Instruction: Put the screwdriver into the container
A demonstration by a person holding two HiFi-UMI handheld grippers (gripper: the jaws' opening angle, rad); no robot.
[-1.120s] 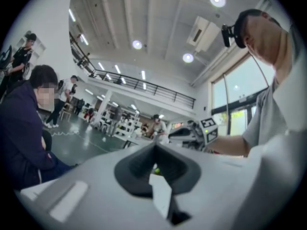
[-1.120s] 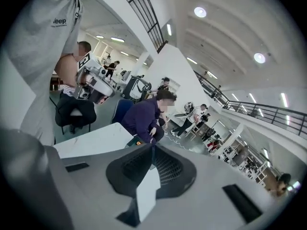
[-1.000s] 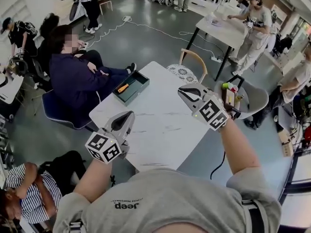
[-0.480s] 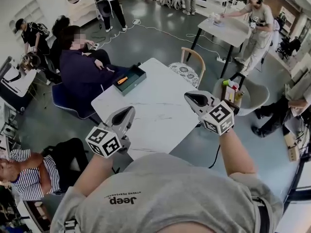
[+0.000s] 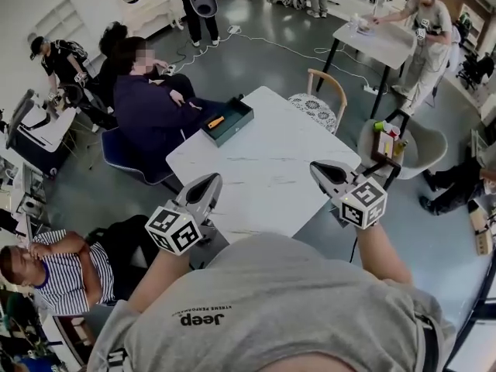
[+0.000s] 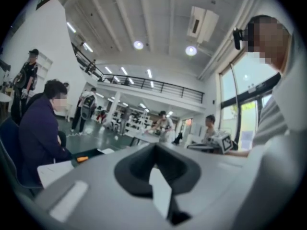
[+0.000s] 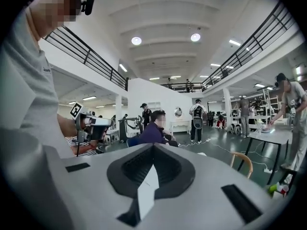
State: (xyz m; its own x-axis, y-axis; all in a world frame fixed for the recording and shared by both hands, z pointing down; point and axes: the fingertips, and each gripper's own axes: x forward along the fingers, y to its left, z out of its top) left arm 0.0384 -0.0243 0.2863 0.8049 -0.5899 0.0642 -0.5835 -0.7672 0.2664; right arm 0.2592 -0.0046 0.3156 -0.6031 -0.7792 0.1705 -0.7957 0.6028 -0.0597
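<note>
A dark green container [image 5: 235, 122] stands at the far left corner of the white table [image 5: 271, 169]. The orange-handled screwdriver [image 5: 215, 121] lies inside it. Both also show small in the left gripper view, the screwdriver [image 6: 82, 159] as an orange spot in the container [image 6: 91, 154]. My left gripper [image 5: 208, 184] hovers over the table's near left edge, shut and empty. At the near right edge my right gripper [image 5: 320, 170] is held up, shut with nothing in it. Both are far from the container.
A person in dark blue [image 5: 147, 103] sits right behind the container. A wooden chair [image 5: 322, 103] stands at the table's far right, and a small round table [image 5: 387, 142] with bottles to the right. Other people sit at the left.
Both grippers have drawn back toward my body, from over the table to its near edge. The table and container now lie farther from them.
</note>
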